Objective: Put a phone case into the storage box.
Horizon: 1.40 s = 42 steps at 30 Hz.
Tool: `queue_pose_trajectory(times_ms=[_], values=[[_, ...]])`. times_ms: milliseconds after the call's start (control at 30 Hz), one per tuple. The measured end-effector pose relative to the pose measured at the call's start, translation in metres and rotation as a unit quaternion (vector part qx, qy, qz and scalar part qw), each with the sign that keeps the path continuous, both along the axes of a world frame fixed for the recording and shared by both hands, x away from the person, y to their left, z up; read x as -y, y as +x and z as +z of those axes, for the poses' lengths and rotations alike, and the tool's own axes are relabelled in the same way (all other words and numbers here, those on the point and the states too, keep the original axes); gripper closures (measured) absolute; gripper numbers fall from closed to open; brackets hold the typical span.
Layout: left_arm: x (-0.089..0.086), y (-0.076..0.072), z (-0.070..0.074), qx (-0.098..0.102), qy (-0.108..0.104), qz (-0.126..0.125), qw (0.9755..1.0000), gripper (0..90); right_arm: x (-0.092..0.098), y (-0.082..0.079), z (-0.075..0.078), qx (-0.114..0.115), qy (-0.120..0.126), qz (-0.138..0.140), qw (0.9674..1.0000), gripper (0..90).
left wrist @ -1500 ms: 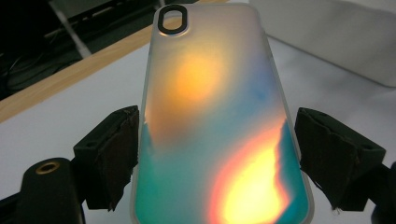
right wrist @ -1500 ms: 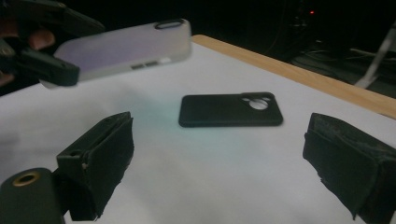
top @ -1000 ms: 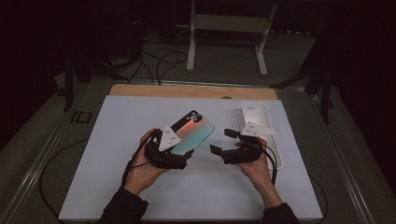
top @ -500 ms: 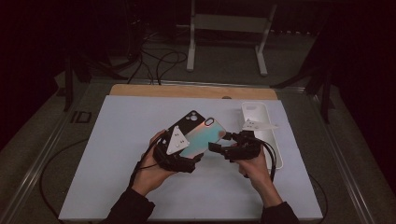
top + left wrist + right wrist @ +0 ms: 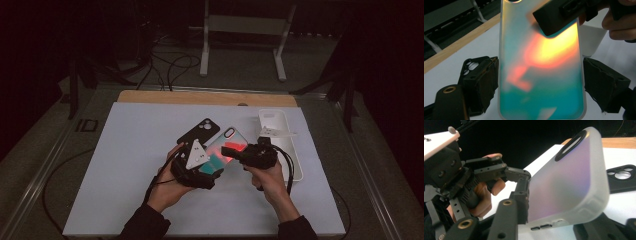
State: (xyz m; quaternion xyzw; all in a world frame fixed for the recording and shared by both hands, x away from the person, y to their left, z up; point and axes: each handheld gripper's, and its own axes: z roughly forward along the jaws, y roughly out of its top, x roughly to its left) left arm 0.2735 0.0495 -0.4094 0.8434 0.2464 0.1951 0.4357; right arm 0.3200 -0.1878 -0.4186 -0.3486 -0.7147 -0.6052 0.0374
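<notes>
Since before, our right gripper (image 5: 235, 150) has been closing onto the iridescent phone case (image 5: 222, 150); our left gripper (image 5: 200, 172) clamps it above the white mat (image 5: 125, 165), beside the black case (image 5: 199, 132).

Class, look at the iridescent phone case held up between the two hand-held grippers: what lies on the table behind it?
A black phone case lies on the white table behind the iridescent phone case, camera cutout visible. Its near end is covered by the left hand-held gripper.

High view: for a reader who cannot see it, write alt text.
Two hand-held tongs grip an iridescent phone case above a white table, the left tongs at its near end, the right tongs closing from the side. A black case and a white tray lie behind.
</notes>
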Motion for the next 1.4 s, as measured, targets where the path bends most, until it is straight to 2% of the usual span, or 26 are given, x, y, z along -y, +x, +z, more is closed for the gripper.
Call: queue_pose_trajectory(times_ms=[133, 267, 300, 333, 367, 433, 467, 500, 667, 767, 933, 1133, 1200, 1367, 1400], values=[[0.002, 0.000, -0.002, 0.001, 0.010, 0.000, 1.0000, 16.9, -0.001, -0.001, 0.002, -0.005, 0.003, 0.002, 1.0000, 73.6], [0.004, -0.001, -0.004, 0.011, 0.020, 0.004, 0.9997, 16.6, -0.003, -0.003, 0.003, -0.006, 0.003, 0.009, 0.9999, 77.5], [0.003, -0.001, -0.005, 0.011, 0.016, 0.003, 0.9998, 16.6, -0.004, -0.004, 0.004, -0.005, -0.002, 0.009, 0.9999, 78.5], [0.002, -0.001, -0.004, 0.006, 0.010, -0.003, 0.9999, 22.0, -0.005, -0.005, 0.004, 0.001, -0.008, 0.009, 0.9999, 84.4], [0.001, 0.000, -0.005, 0.003, 0.007, -0.003, 1.0000, 21.4, -0.005, -0.006, 0.005, 0.007, -0.015, 0.003, 0.9999, 86.6], [0.001, 0.000, -0.005, 0.004, 0.009, -0.001, 1.0000, 18.8, -0.005, -0.006, 0.005, 0.008, -0.016, 0.000, 0.9998, 86.5], [-0.001, 0.001, -0.006, -0.006, -0.003, -0.004, 1.0000, 18.8, -0.004, -0.005, 0.004, 0.003, -0.008, 0.005, 0.9999, 86.7], [-0.002, 0.002, -0.006, -0.008, -0.005, 0.000, 1.0000, 18.4, -0.005, -0.006, 0.005, 0.011, -0.023, 0.000, 0.9997, 86.8], [-0.009, 0.006, -0.008, -0.031, -0.021, -0.006, 0.9993, 17.3, -0.004, -0.006, 0.005, 0.015, -0.030, 0.000, 0.9994, 86.9], [-0.014, 0.009, -0.008, -0.050, -0.040, -0.010, 0.9979, 16.0, -0.004, -0.006, 0.006, 0.018, -0.035, 0.002, 0.9992, 86.8], [-0.022, 0.012, -0.010, -0.069, -0.064, -0.012, 0.9955, 16.4, -0.002, -0.007, 0.007, 0.026, -0.039, 0.004, 0.9989, 86.8], [-0.026, 0.014, -0.011, -0.075, -0.065, -0.012, 0.9950, 18.5, 0.001, -0.008, 0.011, 0.036, -0.043, 0.002, 0.9984, 86.7], [-0.027, 0.015, -0.013, -0.085, -0.072, -0.017, 0.9937, 19.4, 0.001, -0.009, 0.013, 0.044, -0.045, 0.001, 0.9980, 86.6], [-0.028, 0.016, -0.013, -0.086, -0.072, -0.016, 0.9936, 19.5, 0.000, -0.009, 0.014, 0.046, -0.047, 0.000, 0.9978, 86.6], [-0.029, 0.016, -0.015, -0.093, -0.078, -0.024, 0.9923, 19.5, 0.000, -0.009, 0.014, 0.046, -0.047, 0.000, 0.9978, 86.6]])
